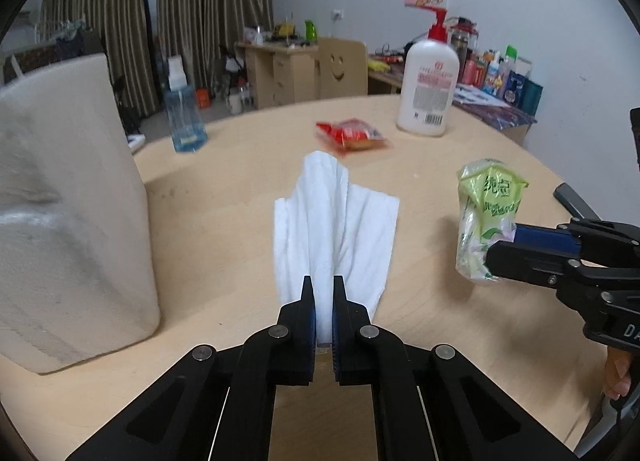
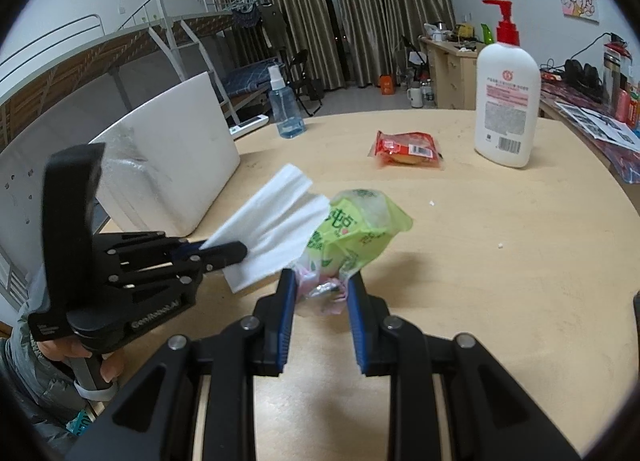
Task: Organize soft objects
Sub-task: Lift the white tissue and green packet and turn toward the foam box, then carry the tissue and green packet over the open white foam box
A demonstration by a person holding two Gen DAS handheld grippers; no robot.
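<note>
My left gripper (image 1: 323, 285) is shut on the near edge of a white folded cloth (image 1: 340, 217), which fans out ahead of it above the wooden table (image 1: 240, 165). From the right wrist view the same cloth (image 2: 272, 229) sticks out of the left gripper (image 2: 236, 251). My right gripper (image 2: 322, 281) is shut on a green and clear plastic packet (image 2: 356, 229), held just above the table. In the left wrist view that packet (image 1: 486, 213) hangs from the right gripper (image 1: 500, 245) at the right. A red snack packet (image 1: 352, 135) (image 2: 406, 149) lies further back on the table.
A white foam box (image 1: 68, 213) (image 2: 168, 165) stands at the left. A white lotion bottle with a red pump (image 1: 428, 89) (image 2: 506, 101) and a blue spray bottle (image 1: 184, 117) (image 2: 286, 109) stand at the far edge. Desks, a chair and curtains lie beyond.
</note>
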